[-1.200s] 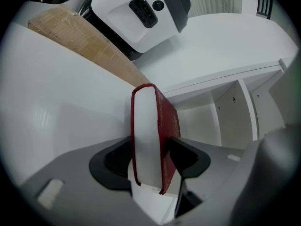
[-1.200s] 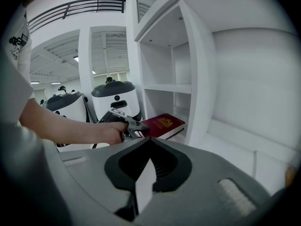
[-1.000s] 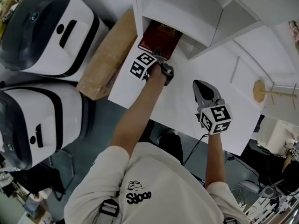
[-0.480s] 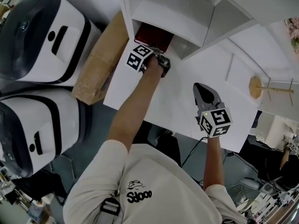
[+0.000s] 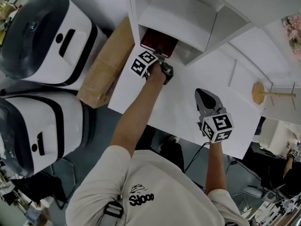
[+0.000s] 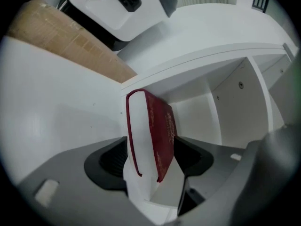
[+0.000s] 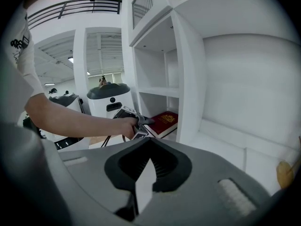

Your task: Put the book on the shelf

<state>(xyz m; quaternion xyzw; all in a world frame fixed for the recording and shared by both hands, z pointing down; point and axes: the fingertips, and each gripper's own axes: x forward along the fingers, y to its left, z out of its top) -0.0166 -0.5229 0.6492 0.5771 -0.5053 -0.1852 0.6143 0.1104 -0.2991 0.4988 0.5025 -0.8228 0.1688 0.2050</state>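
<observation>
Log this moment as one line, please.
left gripper: jaws just been opening, book between them | book: inside shelf | right gripper: shut, empty

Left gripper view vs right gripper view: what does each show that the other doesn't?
Left view only: the book's white page edge, seen between the left gripper's own jaws, which have just been opening.
Right view only: the left gripper from outside, the arm holding it, and the right gripper's jaws close together with nothing between.
Both: book, shelf, white machine.
</observation>
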